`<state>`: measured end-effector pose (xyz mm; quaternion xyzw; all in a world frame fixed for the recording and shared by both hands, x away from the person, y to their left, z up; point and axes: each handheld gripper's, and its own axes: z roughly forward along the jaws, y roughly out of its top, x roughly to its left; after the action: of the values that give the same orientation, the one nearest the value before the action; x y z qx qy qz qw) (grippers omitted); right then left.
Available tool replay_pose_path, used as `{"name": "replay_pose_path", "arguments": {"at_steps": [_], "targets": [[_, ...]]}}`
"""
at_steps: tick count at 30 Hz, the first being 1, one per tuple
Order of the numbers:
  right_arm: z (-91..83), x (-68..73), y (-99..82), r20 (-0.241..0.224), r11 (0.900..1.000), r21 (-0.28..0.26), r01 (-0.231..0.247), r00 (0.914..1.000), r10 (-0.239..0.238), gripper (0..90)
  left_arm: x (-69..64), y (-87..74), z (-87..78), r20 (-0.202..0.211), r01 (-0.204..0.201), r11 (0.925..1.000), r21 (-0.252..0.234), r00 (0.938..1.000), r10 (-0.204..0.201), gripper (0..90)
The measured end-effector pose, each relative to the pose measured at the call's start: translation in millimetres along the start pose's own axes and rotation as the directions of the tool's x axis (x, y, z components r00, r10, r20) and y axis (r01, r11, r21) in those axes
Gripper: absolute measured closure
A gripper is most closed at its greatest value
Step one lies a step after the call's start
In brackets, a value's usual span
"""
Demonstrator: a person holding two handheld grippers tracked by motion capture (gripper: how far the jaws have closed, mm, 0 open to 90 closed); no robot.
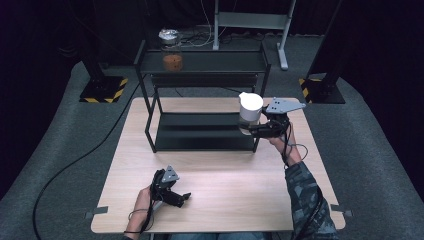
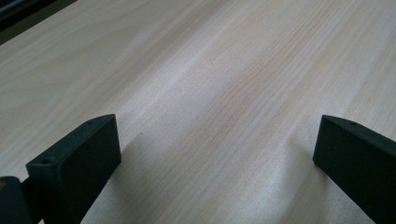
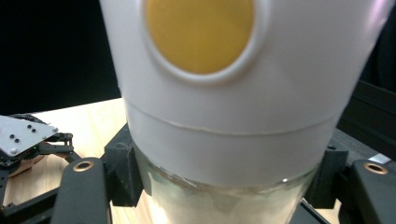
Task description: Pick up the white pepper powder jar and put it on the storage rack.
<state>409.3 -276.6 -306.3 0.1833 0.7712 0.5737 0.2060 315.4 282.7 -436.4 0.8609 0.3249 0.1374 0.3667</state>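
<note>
The white-lidded jar (image 1: 249, 113) hangs in the air at the right front corner of the black shelf rack (image 1: 202, 100), clear of the bench (image 1: 220, 190). Its lid, with a yellow disc on top, tips toward the camera on the right claw (image 3: 219, 186), whose jaws are clenched on the glass body just under the lid, low enough to grip the jar itself and not the cap. Judging by its height, it seems bound for a shelf. A second jar (image 1: 172, 56), with orange contents, stands on the top shelf. The left claw (image 1: 181, 199) rests released near the bench's front edge, jaws spread over bare wood, out of the way.
</note>
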Motion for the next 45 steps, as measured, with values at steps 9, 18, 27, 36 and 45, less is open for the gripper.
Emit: {"name": "replay_pose_path", "arguments": {"at_steps": [9, 18, 27, 36, 45], "targets": [[-2.7, -6.0, 9.5, 0.009, 0.9999, -0.011, 0.005, 1.0, -0.005, 29.5, -0.2, 0.0, -0.1, -0.002, 0.003, 1.0, 0.0, 1.0, -0.003, 0.2], [-5.4, -9.8, 23.3, 0.017, 0.9995, -0.023, 0.02, 0.9997, -0.02, 29.5, -0.2, -0.2, -0.1, -0.003, 0.005, 1.0, 0.0, 1.0, -0.005, 0.2], [-7.7, -13.5, 37.9, 0.023, 0.999, -0.033, 0.031, 0.9993, -0.031, 29.5, -0.1, -0.1, -0.1, -0.003, 0.005, 1.0, 0.0, 1.0, -0.005, 0.2], [-9.3, -17.2, 53.8, 0.03, 0.9982, -0.041, 0.044, 0.9987, -0.042, 29.5, -0.1, -0.2, -0.1, -0.003, 0.005, 1.0, 0.0, 1.0, -0.005, 0.2], [-10.3, -21.4, 67.8, 0.034, 0.9974, -0.054, 0.048, 0.9984, -0.046, 29.5, -0.1, -0.2, -0.1, -0.003, 0.005, 1.0, 0.0, 1.0, -0.005, 0.2]]}}
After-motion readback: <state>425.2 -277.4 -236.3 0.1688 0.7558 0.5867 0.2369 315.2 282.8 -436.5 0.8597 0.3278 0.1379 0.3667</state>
